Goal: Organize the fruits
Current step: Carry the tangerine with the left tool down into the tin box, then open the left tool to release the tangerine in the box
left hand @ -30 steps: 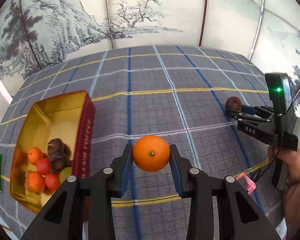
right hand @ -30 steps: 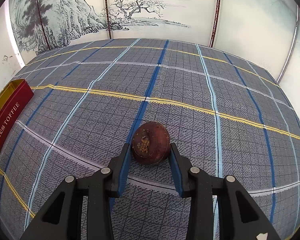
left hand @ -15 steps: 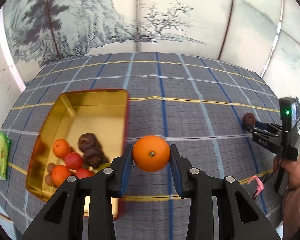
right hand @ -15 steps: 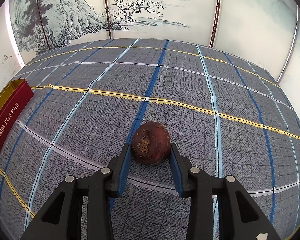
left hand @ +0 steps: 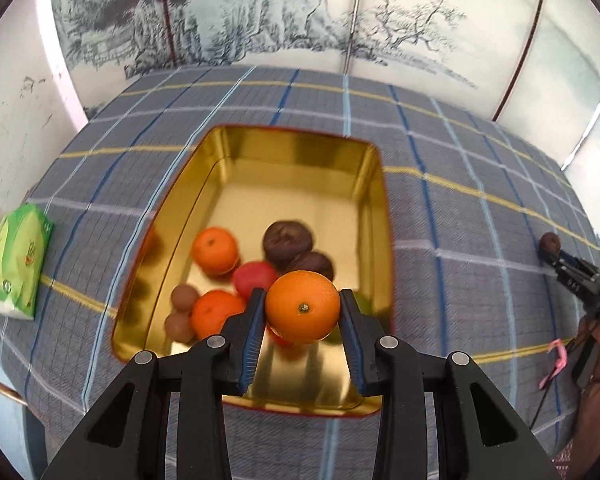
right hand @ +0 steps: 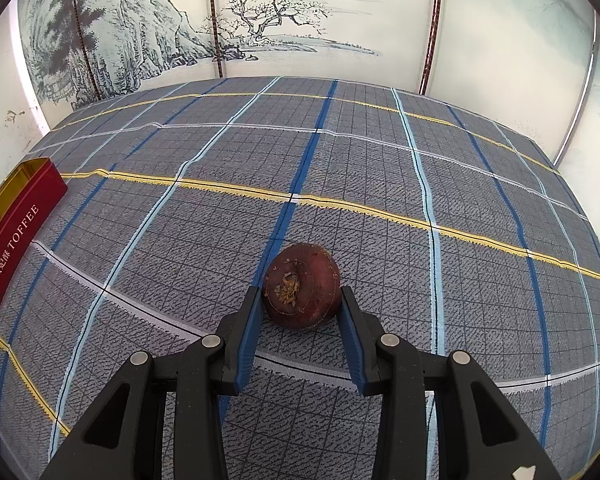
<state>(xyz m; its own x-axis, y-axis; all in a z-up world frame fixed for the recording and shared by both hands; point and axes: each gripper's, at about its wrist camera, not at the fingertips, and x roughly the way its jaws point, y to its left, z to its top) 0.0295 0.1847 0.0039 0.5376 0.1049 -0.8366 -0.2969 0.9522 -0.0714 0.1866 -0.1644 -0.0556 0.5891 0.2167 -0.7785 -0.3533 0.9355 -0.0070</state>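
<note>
My left gripper (left hand: pixel 302 312) is shut on an orange (left hand: pixel 302 306) and holds it above the near part of a gold-lined red tin (left hand: pixel 296 148). The tin holds several fruits: oranges (left hand: pixel 214 250), a red fruit (left hand: pixel 254 278), dark brown fruits (left hand: pixel 287 241) and small brown ones (left hand: pixel 184 298). My right gripper (right hand: pixel 300 304) is shut on a dark brown fruit (right hand: pixel 302 286) that rests on the checked cloth. In the left wrist view that gripper (left hand: pixel 553 254) is at the far right. The tin's red side (right hand: pixel 12 244) shows at the left of the right wrist view.
A green packet (left hand: pixel 18 260) lies on the cloth left of the tin. A pink cord (left hand: pixel 558 360) lies near the right hand. Painted screen panels (right hand: pixel 260 20) stand behind the table. The table's left edge is close to the packet.
My left gripper has carried the orange leftward, from over the cloth to above the tin. My right gripper has stayed still on the brown fruit.
</note>
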